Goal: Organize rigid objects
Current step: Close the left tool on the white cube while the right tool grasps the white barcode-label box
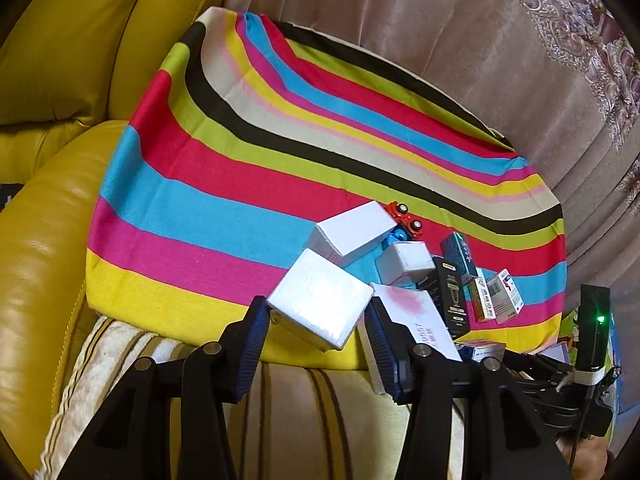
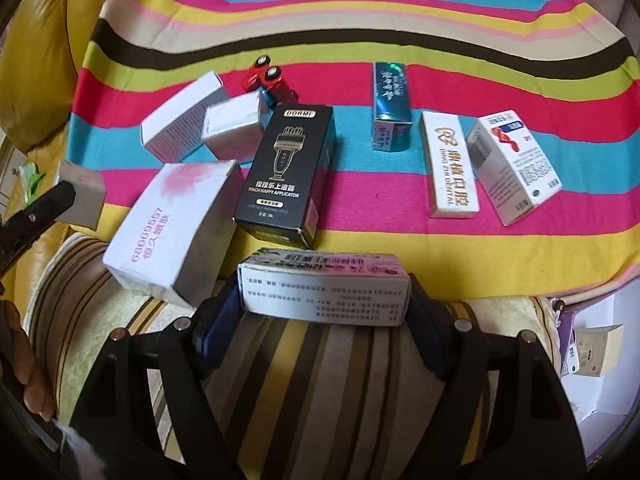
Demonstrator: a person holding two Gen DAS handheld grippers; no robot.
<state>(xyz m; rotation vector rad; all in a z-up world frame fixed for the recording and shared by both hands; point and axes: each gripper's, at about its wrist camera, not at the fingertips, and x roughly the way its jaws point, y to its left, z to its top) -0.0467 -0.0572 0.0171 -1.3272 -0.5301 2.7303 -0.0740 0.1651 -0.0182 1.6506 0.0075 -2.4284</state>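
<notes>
My left gripper [image 1: 318, 312] is shut on a plain white square box [image 1: 320, 298] and holds it above the near edge of the striped cloth [image 1: 208, 184]. That box also shows in the right wrist view [image 2: 82, 194]. My right gripper [image 2: 324, 292] is shut on a white and pink barcode box [image 2: 324, 290], held crosswise. On the cloth lie a pink-stained white box [image 2: 176, 228], a black applicator box [image 2: 290, 172], two white boxes [image 2: 180, 118] [image 2: 234, 124], a red and blue toy car [image 2: 268, 80], a teal box [image 2: 390, 106], a dental box [image 2: 450, 164] and a medicine box [image 2: 514, 164].
The cloth lies over a yellow leather sofa [image 1: 52, 220]. A beige striped cushion [image 2: 320, 364] sits under both grippers. Pink curtain fabric [image 1: 460, 40] hangs behind. White paper and a small carton [image 2: 596, 352] lie at the far right.
</notes>
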